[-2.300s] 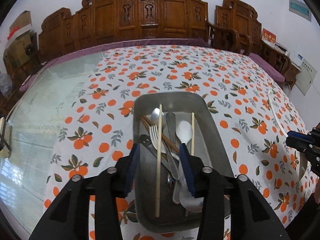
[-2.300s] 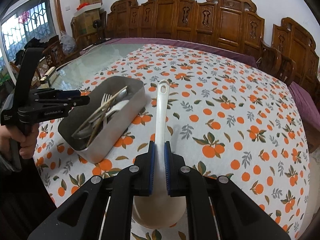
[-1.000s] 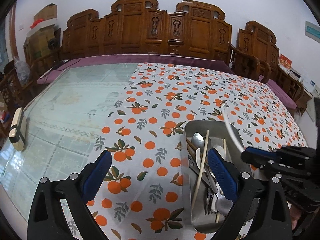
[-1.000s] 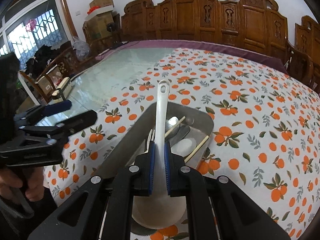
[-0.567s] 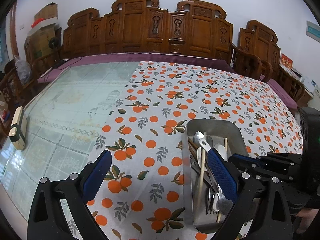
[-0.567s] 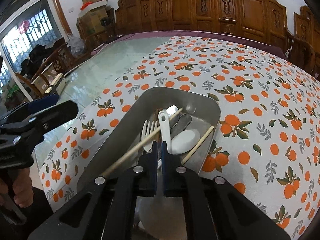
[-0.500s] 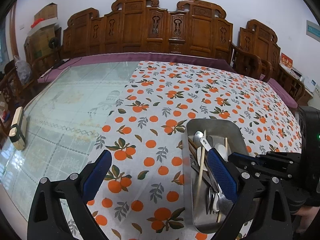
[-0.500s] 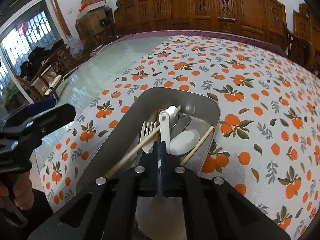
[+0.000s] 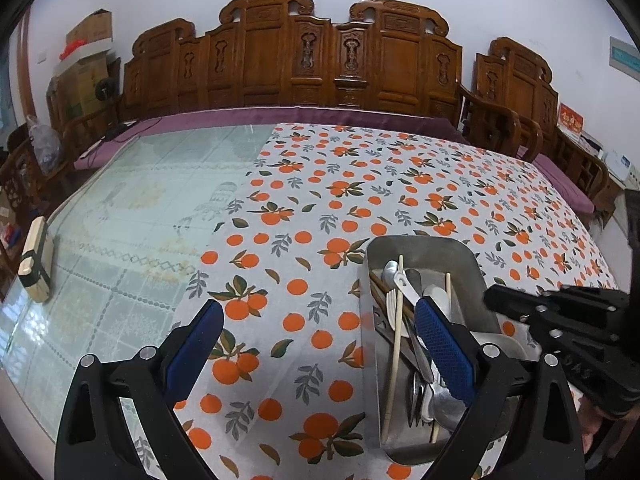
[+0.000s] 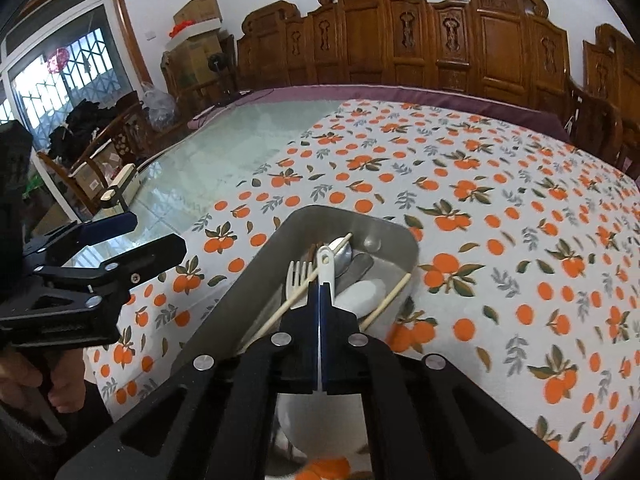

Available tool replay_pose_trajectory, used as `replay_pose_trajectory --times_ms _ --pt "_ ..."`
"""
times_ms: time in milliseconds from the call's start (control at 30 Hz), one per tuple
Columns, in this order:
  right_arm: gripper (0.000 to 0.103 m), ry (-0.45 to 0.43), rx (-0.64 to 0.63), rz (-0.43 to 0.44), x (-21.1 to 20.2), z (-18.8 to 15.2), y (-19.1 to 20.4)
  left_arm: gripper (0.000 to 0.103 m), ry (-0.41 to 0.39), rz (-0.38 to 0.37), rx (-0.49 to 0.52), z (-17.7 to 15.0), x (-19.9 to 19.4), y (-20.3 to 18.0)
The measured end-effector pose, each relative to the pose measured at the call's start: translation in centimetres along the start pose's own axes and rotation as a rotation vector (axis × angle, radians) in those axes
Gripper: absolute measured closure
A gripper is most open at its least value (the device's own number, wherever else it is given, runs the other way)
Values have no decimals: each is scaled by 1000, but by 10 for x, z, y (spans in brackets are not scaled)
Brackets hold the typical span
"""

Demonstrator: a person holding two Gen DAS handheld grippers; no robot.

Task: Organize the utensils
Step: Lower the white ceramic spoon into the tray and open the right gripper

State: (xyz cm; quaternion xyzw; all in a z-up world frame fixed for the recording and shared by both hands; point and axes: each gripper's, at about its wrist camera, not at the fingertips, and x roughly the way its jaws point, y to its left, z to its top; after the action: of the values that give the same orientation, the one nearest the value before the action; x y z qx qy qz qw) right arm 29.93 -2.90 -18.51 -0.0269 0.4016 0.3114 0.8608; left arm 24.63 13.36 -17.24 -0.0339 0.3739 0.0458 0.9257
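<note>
White ladle [image 10: 325, 270] clamped in right gripper [image 10: 320, 300], handle pointing forward over tray [image 10: 384, 226], bowl end back under the gripper body. Handle tip with hang hole lying above fork [image 10: 298, 274] and metal spoon [image 10: 344, 254] inside tray. Pads pressed tight on the handle, almost no gap showing. Also in tray: white spoon [image 10: 362, 290], pale chopstick [image 10: 294, 294] crossing diagonally, second chopstick [image 10: 388, 294] along tray's right wall. In left wrist view, same tray [image 9: 424, 246] at lower right, ladle handle [image 9: 404, 282] seen among the cutlery, chopstick [image 9: 396, 320] running lengthwise. Tray sitting on orange-print cloth [image 9: 360, 184], near the cloth's near edge. Left gripper [image 9: 316, 344] spread wide, nothing between fingers; right-hand blue pad [image 9: 444, 352] hanging over tray, left-hand pad over the cloth left of tray. Right gripper [image 9: 516, 304] visible just right of tray in that view. Left of cloth, bare glass tabletop [image 9: 132, 220]; wooden block [image 9: 34, 256] far left of tray at table edge. Carved wooden chairs [image 9: 320, 56] behind table, beyond tray.
</note>
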Motion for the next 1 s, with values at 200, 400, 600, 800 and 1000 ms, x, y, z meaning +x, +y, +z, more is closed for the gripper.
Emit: replay_pose_trajectory --times_ms 200,400,600,800,1000 --pt "101 -14 12 -25 -16 -3 -17 10 -3 -7 8 -1 -3 -6" --pt "98 6 29 -1 -13 -10 -20 10 0 -8 19 -3 -3 -10" --pt "98 79 16 38 8 -10 -7 10 -3 -4 6 -1 -4 -6" --pt "89 204 47 80 31 -19 -2 10 -6 -9 -2 0 -5 -2" --pt "89 195 66 143 29 -21 10 10 -11 -11 -8 1 -8 0"
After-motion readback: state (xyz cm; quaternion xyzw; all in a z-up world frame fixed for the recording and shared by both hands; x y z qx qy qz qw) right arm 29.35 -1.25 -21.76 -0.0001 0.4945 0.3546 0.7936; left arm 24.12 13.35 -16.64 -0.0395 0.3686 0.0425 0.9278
